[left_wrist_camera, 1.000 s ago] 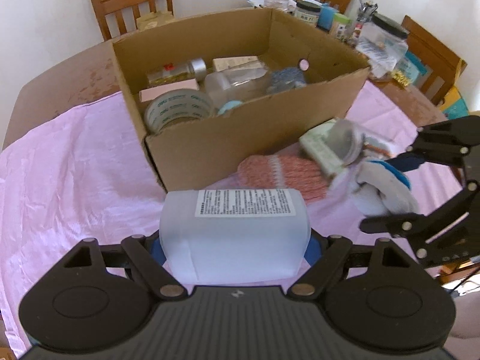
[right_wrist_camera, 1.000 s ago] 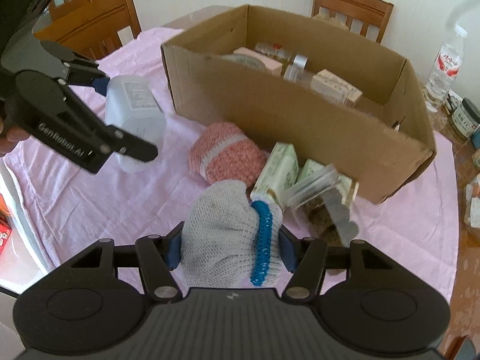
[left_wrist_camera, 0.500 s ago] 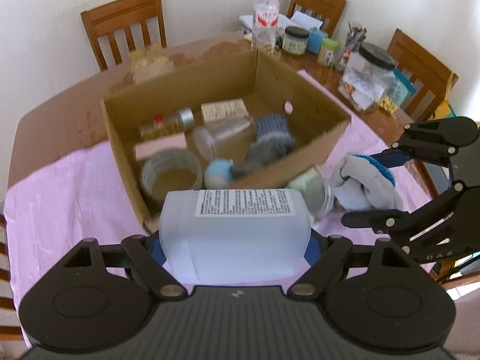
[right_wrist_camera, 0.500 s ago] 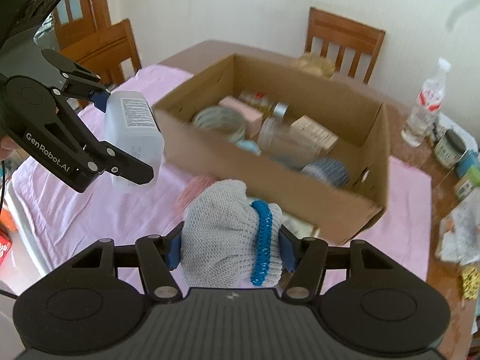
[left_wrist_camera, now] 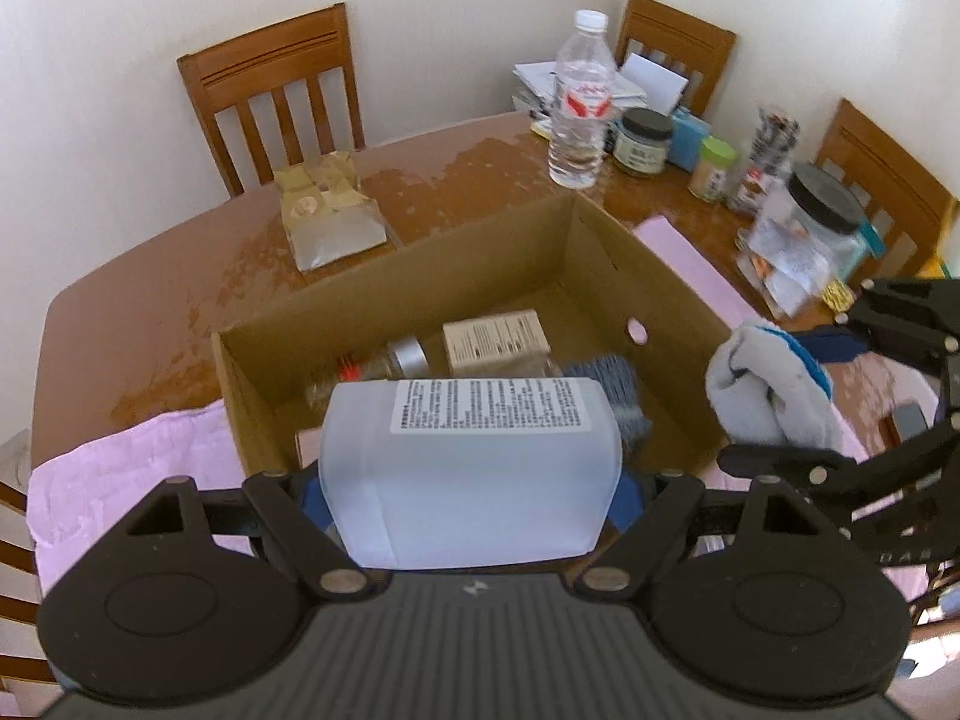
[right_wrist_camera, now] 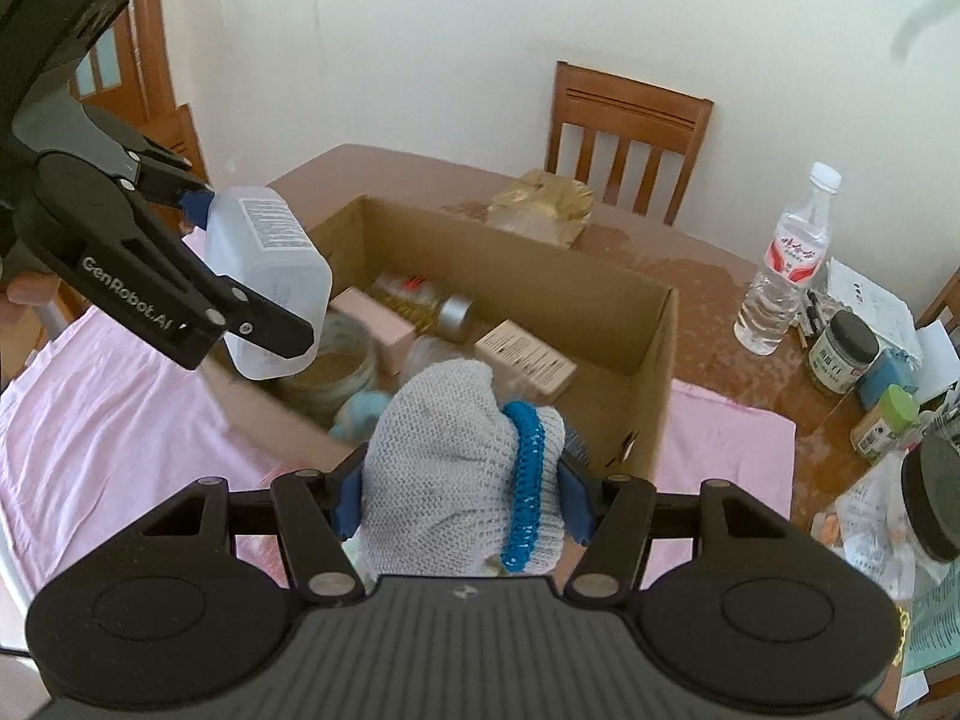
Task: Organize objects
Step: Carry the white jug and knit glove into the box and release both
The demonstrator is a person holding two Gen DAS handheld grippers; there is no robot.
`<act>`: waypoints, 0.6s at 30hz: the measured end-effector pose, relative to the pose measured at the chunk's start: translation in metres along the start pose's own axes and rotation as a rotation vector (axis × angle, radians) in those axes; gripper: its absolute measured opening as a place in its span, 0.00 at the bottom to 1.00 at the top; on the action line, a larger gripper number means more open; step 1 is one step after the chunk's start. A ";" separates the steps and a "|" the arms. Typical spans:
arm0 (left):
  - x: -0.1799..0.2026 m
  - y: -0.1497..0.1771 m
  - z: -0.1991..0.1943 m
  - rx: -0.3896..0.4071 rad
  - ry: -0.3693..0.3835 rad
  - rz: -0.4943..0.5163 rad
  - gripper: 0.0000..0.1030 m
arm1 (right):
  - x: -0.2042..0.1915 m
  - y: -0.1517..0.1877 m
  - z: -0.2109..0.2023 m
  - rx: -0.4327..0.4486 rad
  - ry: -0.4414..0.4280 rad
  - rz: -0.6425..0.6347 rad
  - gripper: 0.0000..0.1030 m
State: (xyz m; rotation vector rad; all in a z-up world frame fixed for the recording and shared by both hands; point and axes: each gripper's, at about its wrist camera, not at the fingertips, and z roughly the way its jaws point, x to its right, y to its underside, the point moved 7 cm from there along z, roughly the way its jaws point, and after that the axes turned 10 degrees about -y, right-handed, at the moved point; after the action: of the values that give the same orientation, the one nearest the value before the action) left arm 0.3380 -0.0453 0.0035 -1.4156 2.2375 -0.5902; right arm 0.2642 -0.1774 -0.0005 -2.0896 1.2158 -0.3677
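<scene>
Both jaw pairs clenched, left gripper [left_wrist_camera: 471, 489] on one white plastic bottle [left_wrist_camera: 468, 468], long axis pointing forward over cardboard box [left_wrist_camera: 678, 300], right gripper [right_wrist_camera: 459, 495] on one grey knit glove [right_wrist_camera: 456, 468] above box's near wall.

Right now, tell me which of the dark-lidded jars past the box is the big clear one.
The large clear jar with the flat black lid, at the table's right edge and stuffed with wrappers. The other, the small jar beside the water bottle, is squat and labelled.
</scene>
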 end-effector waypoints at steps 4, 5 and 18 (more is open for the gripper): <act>-0.002 -0.017 0.019 -0.015 0.000 -0.026 0.80 | 0.019 -0.013 0.012 0.019 0.043 -0.008 0.73; 0.000 -0.021 0.024 -0.021 0.004 -0.029 0.80 | 0.022 -0.015 0.014 0.021 0.053 -0.011 0.83; 0.035 -0.059 0.073 -0.077 0.070 -0.031 0.80 | 0.046 0.001 0.026 0.012 0.041 0.063 0.92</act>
State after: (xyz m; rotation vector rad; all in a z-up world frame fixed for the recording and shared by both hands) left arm 0.4086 -0.1090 -0.0275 -1.4916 2.3193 -0.5773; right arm 0.3019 -0.2058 -0.0239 -2.0379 1.2967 -0.3899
